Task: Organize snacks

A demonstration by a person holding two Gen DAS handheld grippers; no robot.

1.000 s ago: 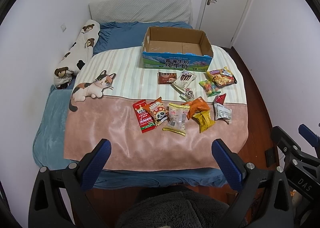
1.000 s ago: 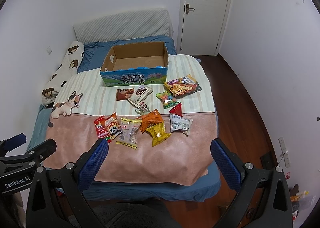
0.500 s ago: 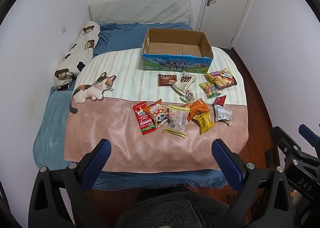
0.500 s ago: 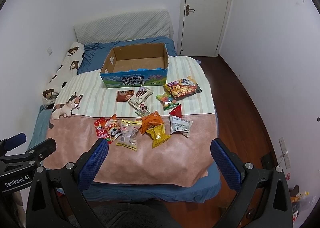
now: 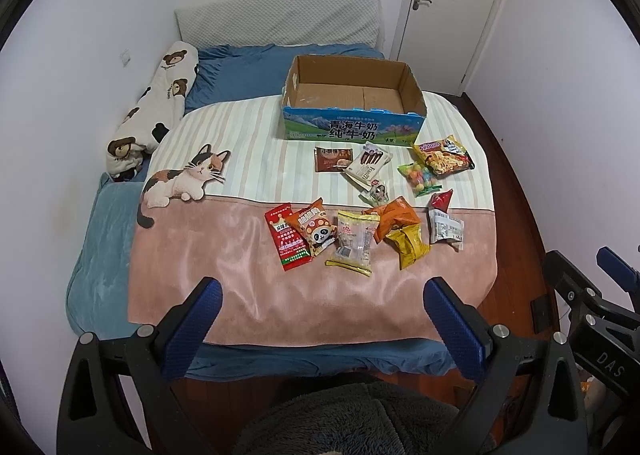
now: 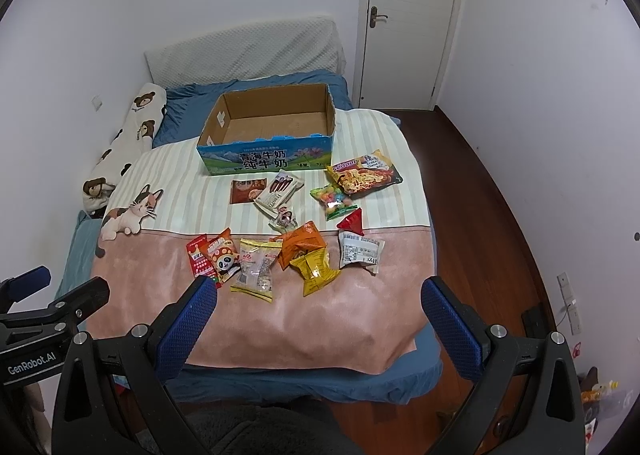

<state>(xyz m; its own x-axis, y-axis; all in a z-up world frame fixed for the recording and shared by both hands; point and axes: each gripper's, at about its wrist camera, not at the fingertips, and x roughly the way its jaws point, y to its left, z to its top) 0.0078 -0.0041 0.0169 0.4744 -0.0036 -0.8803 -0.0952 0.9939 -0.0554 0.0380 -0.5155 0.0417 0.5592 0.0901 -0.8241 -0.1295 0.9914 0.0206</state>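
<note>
Several snack packets lie scattered on the bed's blanket, among them a red packet [image 5: 287, 237], a panda packet [image 5: 316, 231], a clear yellow-edged bag [image 5: 354, 242], an orange bag [image 5: 394, 215], a yellow bag [image 5: 408, 245] and a noodle pack [image 5: 442, 157]. An empty cardboard box [image 5: 352, 103] with a blue printed front stands behind them. My left gripper [image 5: 322, 303] and right gripper [image 6: 320, 301] hover open near the foot of the bed, well short of the snacks, holding nothing. In the right wrist view the same box [image 6: 272, 127] and yellow bag [image 6: 316, 271] show.
The bed [image 5: 112, 215] has a blue sheet, a bear-print bolster [image 5: 156, 111] on the left and a padded headboard [image 5: 280, 21]. A shut white door [image 6: 408, 15] and wooden floor [image 6: 492, 191] lie to the right. A grey fuzzy garment [image 5: 348, 419] fills the bottom edge.
Both views have drifted slightly back and down, so the bed sits a little lower in frame. Nothing on the bed has moved and both grippers stay open.
</note>
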